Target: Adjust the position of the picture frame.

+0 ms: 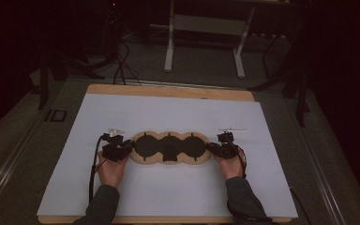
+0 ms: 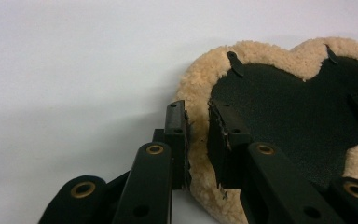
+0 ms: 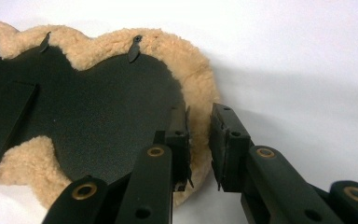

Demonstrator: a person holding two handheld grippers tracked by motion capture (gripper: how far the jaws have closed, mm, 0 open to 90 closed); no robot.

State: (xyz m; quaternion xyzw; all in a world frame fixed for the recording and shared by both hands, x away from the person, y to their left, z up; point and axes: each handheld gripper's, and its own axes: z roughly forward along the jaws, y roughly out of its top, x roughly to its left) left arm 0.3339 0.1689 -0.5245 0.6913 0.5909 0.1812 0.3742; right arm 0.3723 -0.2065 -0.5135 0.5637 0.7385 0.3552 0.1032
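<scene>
Two grippers, one fleecy pad, each end pinched at once!
The left gripper [image 2: 196, 140] has its jaws narrowed onto the tan fleece rim at the left end of the three-lobed pad with the black leather-like centre [image 1: 169, 147], one jaw outside on the white sheet, the other on the black face, fleece between the pads. Over on the other end, the right gripper [image 3: 199, 142] mirrors it, jaws closed to a slim gap around the rim at the pad's right end. The pad lies flat across the middle of the white-covered worktop [image 1: 178, 192], a little nearer the front edge, both hands [image 1: 112, 169] low behind their grippers.
</scene>
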